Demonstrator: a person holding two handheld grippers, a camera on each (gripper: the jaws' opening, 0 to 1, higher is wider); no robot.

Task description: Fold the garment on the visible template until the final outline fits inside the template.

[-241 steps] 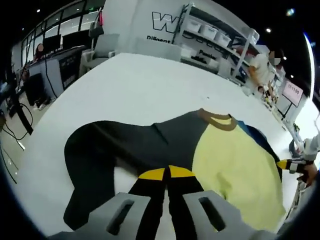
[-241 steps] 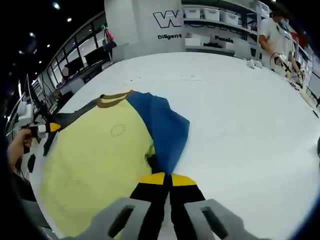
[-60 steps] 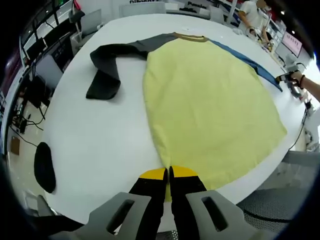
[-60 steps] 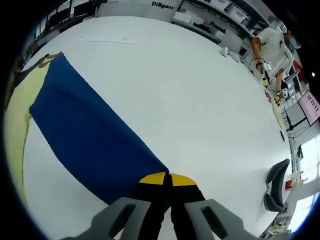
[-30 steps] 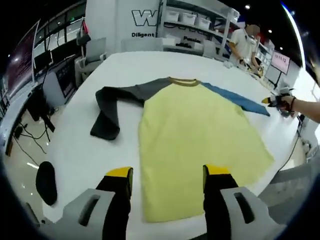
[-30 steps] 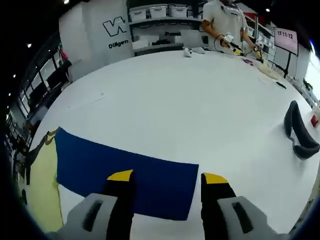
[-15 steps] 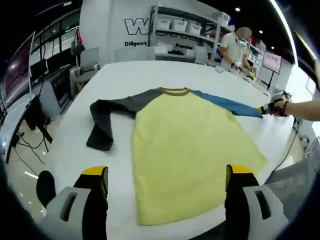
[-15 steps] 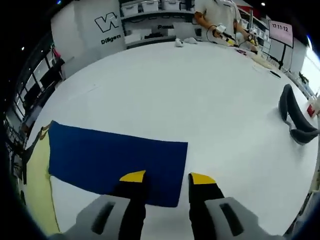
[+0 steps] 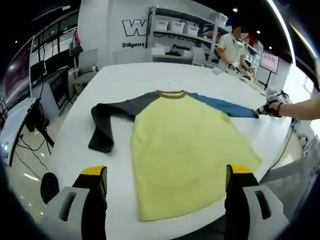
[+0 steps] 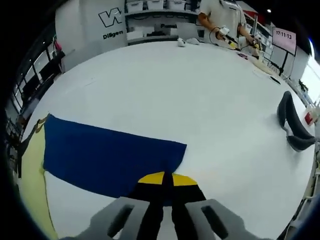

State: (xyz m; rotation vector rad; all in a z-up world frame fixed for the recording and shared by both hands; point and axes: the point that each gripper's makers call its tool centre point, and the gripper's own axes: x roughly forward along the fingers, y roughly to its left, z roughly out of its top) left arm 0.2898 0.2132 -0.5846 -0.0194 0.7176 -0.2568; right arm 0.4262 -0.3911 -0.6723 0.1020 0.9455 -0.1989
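Note:
A long-sleeved shirt lies flat on the white table [image 9: 125, 75]. It has a yellow body [image 9: 185, 150], a brown collar [image 9: 171, 93], a dark grey sleeve [image 9: 107, 120] bent back on itself, and a blue sleeve [image 10: 110, 155] stretched straight out. My left gripper [image 9: 166, 172] hangs wide open above the hem, holding nothing. My right gripper [image 10: 162, 178] is shut on the blue sleeve's near edge by the cuff. In the left gripper view the right gripper [image 9: 264, 110] sits in a hand at the end of the blue sleeve [image 9: 222, 105].
A curved black object [image 10: 292, 125] lies on the table near its right edge. A person [image 10: 225, 15] stands at the table's far side, by small items. Shelves [image 9: 185, 30] and chairs [image 9: 85, 62] stand behind. The table edge runs close below the hem.
My right gripper's jaws have closed on the blue sleeve's edge. Two seconds ago the left gripper was shut at the hem; it has since let go and opened wide.

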